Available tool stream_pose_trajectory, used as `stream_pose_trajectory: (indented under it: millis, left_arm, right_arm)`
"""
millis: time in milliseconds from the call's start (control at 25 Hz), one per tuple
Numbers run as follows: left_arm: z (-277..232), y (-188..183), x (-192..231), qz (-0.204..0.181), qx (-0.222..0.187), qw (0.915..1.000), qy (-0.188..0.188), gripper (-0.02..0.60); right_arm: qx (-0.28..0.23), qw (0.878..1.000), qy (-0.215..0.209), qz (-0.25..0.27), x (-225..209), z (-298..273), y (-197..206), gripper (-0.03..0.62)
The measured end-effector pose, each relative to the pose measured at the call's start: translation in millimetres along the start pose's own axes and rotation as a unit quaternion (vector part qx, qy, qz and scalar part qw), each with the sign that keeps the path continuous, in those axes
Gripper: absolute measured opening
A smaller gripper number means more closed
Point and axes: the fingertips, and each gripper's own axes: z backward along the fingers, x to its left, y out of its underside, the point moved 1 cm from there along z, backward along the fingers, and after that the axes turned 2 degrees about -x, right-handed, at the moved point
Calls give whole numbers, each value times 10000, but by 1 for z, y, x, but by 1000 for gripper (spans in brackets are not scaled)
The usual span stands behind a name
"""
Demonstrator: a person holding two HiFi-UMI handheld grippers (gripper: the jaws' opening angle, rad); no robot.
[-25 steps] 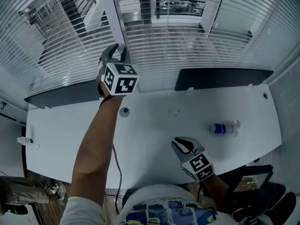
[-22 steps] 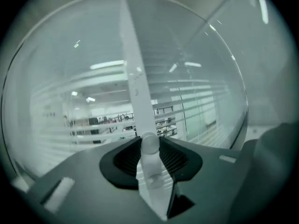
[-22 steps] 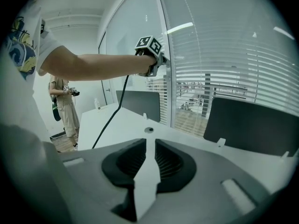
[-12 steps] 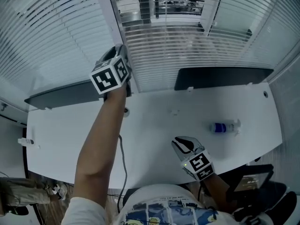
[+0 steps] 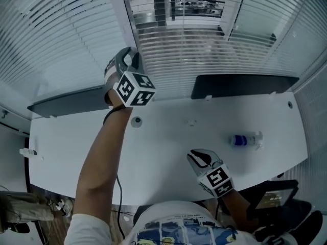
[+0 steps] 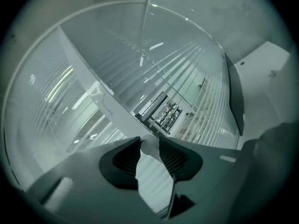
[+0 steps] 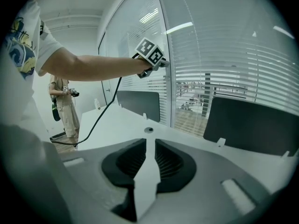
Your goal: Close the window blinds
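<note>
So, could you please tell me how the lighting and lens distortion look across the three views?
Head view: dim, bluish, even light; the wide lens bows the blinds and the table edge. Left gripper view: heavy fisheye, dark corners, light streaks on the glass; the pale wand gripped by the left gripper looks soft. Right gripper view: brightest; the near body of the right gripper blurs.

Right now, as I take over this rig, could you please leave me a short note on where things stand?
Left gripper: raised at the window post, shut on a pale rod that looks like the blind wand.
Right gripper: jaws slightly apart, empty, low over the desk.
Done: left blind looks mostly shut.
Left: middle blind lets the view through; its slats need closing.
</note>
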Motion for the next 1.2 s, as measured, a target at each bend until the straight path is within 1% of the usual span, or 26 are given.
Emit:
stream_pose_trajectory:
  millis: [40,80,160,240,320,360,400,440,480,560,680,720,760,800,840,880,920,960,1000,1040,1080,1120,1160,1200]
  left_arm:
    - [0,0,-1,-45,-10,10000,6,135]
    - [0,0,-1,41,-27,10000,25,135]
    - [1,0,1,471,-45,9989,74,132]
    - [2,0,4,1045,-61,9944,115,132]
    - [2,1,7,1721,-92,9849,163,132]
    - [3,2,9,2099,-114,9775,188,132]
    - [3,3,11,2497,-146,9680,209,132]
    - [3,4,13,2917,-189,9560,229,132]
    - [3,6,14,3356,-235,9414,261,132]
    - [3,9,16,4172,-303,9076,350,132]
    - [4,13,17,5078,-402,8593,462,132]
    - [3,14,17,5391,-452,8394,517,132]
    - [3,15,16,5740,-513,8152,587,132]
    - [2,16,16,6095,-573,7880,651,132]
    - [2,17,16,6394,-620,7632,696,132]
    - [2,18,17,6563,-646,7483,721,132]
    - [2,18,17,6562,-648,7483,731,132]
    - [2,17,17,6402,-631,7621,729,133]
    - [2,16,17,6112,-600,7860,707,137]
    - [4,14,18,5712,-558,8164,647,140]
    - [5,12,21,5219,-511,8497,547,144]
    - [7,9,24,4656,-467,8827,431,162]
    - [8,6,25,4045,-429,9129,326,191]
    - [9,2,25,3423,-387,9385,253,193]
  right_arm:
    - [-3,10000,5,5,-1,1,1,48]
    - [-5,10000,15,9,-2,1,1,48]
    - [-10,10000,28,16,-3,1,1,48]
    - [-31,10000,23,26,-2,1,0,48]
    - [-44,10000,14,23,-1,0,-1,48]
    - [-44,10000,9,17,0,0,-1,48]
    - [-41,10000,4,12,0,0,0,48]
    - [-34,10000,3,8,0,0,0,48]
    - [-26,10000,4,4,0,0,1,48]
    - [-21,10000,19,1,-1,1,2,48]
    - [-17,10000,55,0,-4,2,2,48]
    - [-17,10000,64,4,-4,3,2,48]
    - [-21,10000,67,8,-5,3,2,48]
    - [-28,10000,62,11,-4,2,1,48]
    - [-38,10000,51,13,-4,2,0,48]
    - [-47,10000,37,15,-3,1,0,48]
    - [-49,10000,25,16,-2,1,0,48]
    - [-45,10000,19,16,-2,0,0,48]
    - [-38,10000,14,14,-1,0,1,48]
    - [-35,10000,10,12,-1,0,1,48]
    - [-37,10000,7,10,-1,0,1,48]
    - [-39,10000,6,10,-1,0,1,48]
    - [-40,10000,7,10,-1,0,1,48]
    - [-39,10000,8,11,-1,0,1,48]
